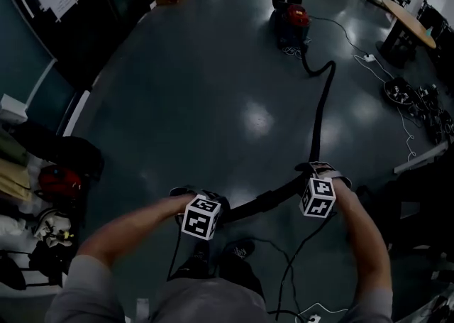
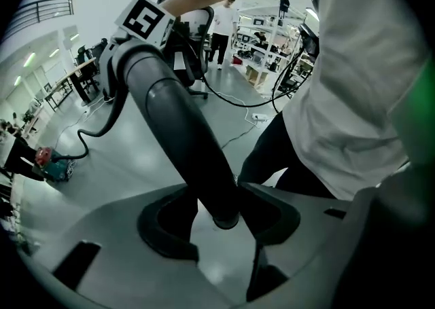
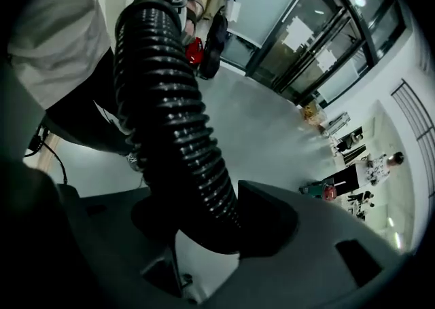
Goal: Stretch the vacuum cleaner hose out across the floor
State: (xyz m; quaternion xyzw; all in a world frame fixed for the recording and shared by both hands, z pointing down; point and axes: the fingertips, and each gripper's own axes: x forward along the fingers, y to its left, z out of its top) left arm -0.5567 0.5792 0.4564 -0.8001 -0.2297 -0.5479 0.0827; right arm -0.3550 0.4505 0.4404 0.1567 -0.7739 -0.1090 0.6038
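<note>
One ribbed black hose [image 3: 178,121] runs into a smooth, cylindrical dark-grey tube [image 2: 178,128].

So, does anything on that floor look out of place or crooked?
Mostly the hose: just past the red vacuum cleaner it hooks sideways instead of running straight. Cables also lie in a loose heap on the floor at the right.

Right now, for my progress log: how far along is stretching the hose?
Done: most of the hose runs fairly straight away from the vacuum cleaner. In hand: right gripper clamps its ribbed part, left gripper its smooth end tube. Left: the curl near the cleaner and the bend between the grippers.
</note>
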